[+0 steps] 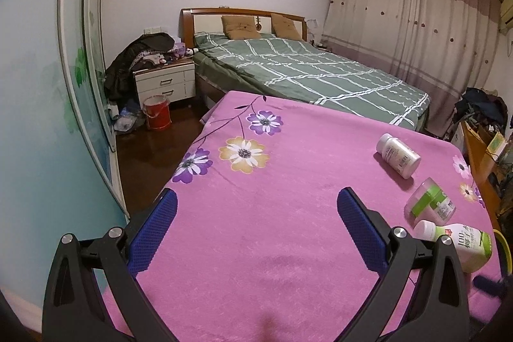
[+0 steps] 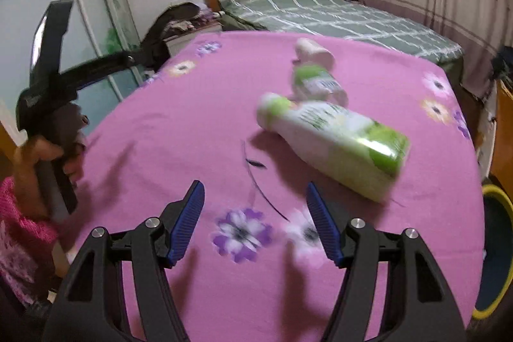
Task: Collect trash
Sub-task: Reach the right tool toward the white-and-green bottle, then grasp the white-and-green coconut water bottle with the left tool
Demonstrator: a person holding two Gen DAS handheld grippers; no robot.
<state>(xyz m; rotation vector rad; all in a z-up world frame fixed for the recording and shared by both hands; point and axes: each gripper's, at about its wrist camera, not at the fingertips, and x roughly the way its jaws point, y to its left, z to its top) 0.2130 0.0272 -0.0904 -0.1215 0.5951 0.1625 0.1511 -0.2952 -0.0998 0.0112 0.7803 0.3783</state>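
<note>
Three empty containers lie on a pink flowered cloth [image 1: 272,213] over a table. A white bottle with a green label [image 1: 461,242] [image 2: 333,140] lies on its side nearest me. Behind it lies a clear jar with a green label [image 1: 431,204] [image 2: 315,80], then a white pill bottle [image 1: 397,154] [image 2: 312,50]. My left gripper [image 1: 256,207] is open and empty over the cloth, left of the containers. My right gripper [image 2: 255,197] is open and empty, just short of the white bottle. The right wrist view is blurred.
A yellow-rimmed bin [image 2: 495,252] stands at the table's right edge. A green bed [image 1: 307,69] lies beyond the table. A nightstand [image 1: 165,84], a red bucket [image 1: 157,112] and piled clothes are at back left. The left hand holding its gripper [image 2: 48,117] shows at left.
</note>
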